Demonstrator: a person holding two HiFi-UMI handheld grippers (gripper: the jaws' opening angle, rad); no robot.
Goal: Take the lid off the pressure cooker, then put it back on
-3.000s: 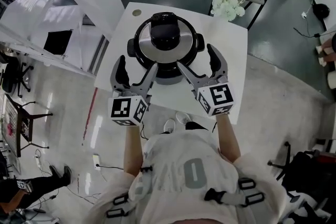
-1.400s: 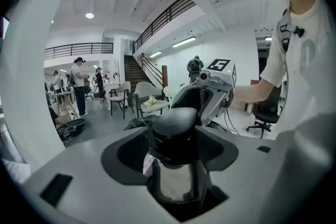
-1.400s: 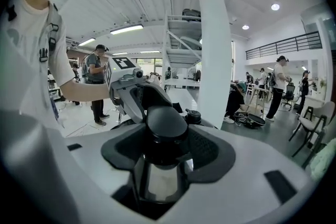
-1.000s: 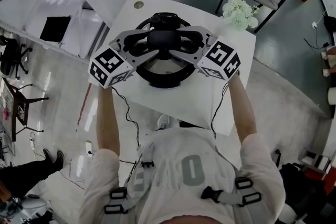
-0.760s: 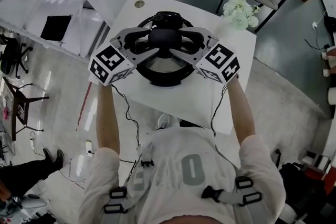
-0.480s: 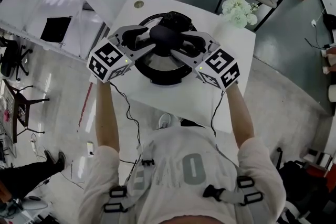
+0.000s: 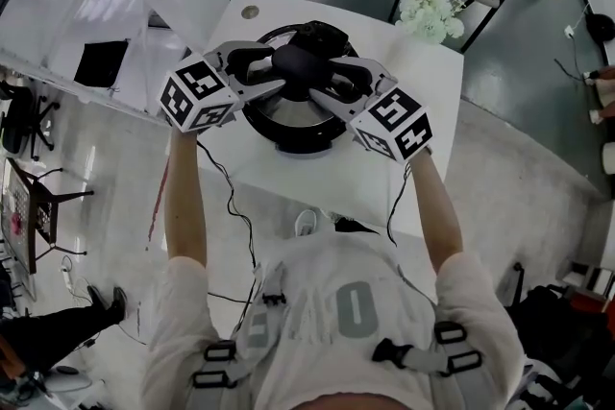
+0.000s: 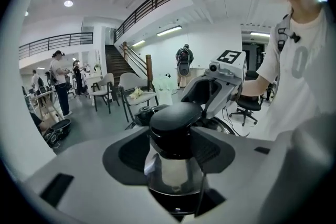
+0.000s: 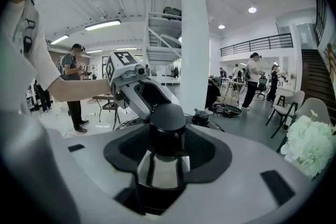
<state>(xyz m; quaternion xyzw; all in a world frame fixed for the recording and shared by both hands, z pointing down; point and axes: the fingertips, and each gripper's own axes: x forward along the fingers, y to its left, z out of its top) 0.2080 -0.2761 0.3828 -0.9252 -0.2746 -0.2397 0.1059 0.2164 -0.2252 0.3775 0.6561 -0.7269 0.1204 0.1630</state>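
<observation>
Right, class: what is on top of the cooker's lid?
A black knob stands at the centre of the lid, a fitting near the rim. The left tongs and right tongs clasp the knob from opposite sides, the right's jaws just closing. They hide much of the lid.

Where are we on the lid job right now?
Done: the left gripper and right gripper are at the lid. In hand: both clamp its black knob from opposite sides, and the right's jaws have just been closing. The lid looks still seated on the pressure cooker. Remaining: lift it off, then put it back on.
</observation>
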